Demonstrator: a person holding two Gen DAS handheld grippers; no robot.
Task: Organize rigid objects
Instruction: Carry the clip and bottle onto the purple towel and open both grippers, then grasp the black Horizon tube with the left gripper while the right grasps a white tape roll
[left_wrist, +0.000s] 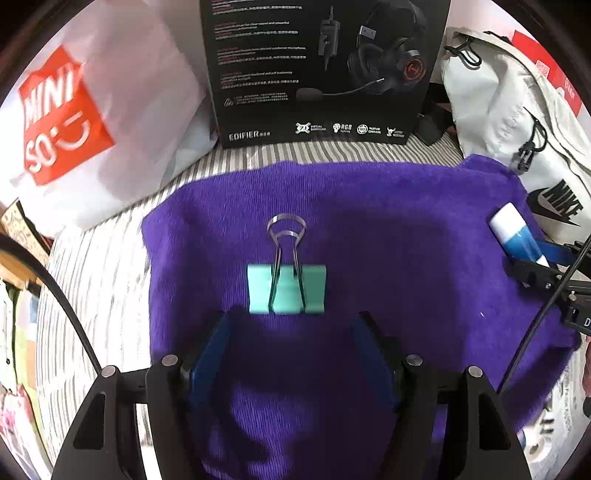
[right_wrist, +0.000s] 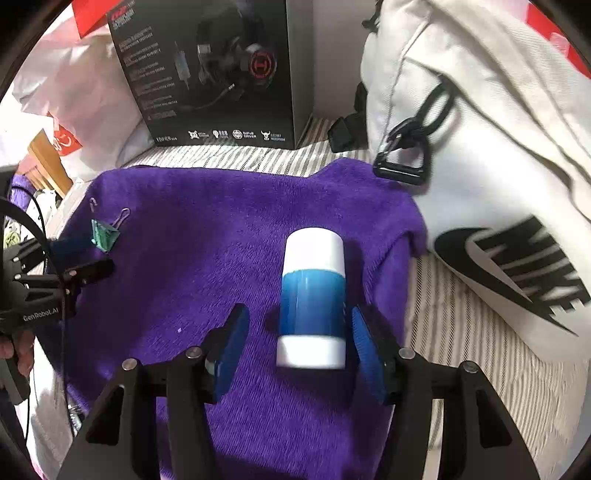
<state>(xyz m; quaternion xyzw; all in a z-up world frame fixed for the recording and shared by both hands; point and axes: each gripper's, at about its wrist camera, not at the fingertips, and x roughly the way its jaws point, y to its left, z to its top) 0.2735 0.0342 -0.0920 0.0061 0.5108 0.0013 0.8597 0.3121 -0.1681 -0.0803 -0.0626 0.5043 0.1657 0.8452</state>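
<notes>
A teal binder clip (left_wrist: 287, 288) with wire handles lies on the purple towel (left_wrist: 369, 240), just ahead of my left gripper (left_wrist: 291, 325), which is open and empty. In the right wrist view the clip (right_wrist: 105, 234) lies at the towel's (right_wrist: 229, 221) left side beside the left gripper (right_wrist: 79, 258). A blue-and-white cylindrical bottle (right_wrist: 312, 299) lies on the towel between the open fingers of my right gripper (right_wrist: 299, 332), close to the right finger; contact is unclear. The bottle (left_wrist: 515, 236) and right gripper (left_wrist: 535, 262) show at the right edge of the left wrist view.
A black headset box (left_wrist: 321, 70) stands behind the towel. A white shopping bag (left_wrist: 96, 110) lies at back left, a white Nike bag (right_wrist: 480, 184) at right with a black buckle (right_wrist: 402, 158). The striped bedsheet (left_wrist: 103, 266) surrounds the towel.
</notes>
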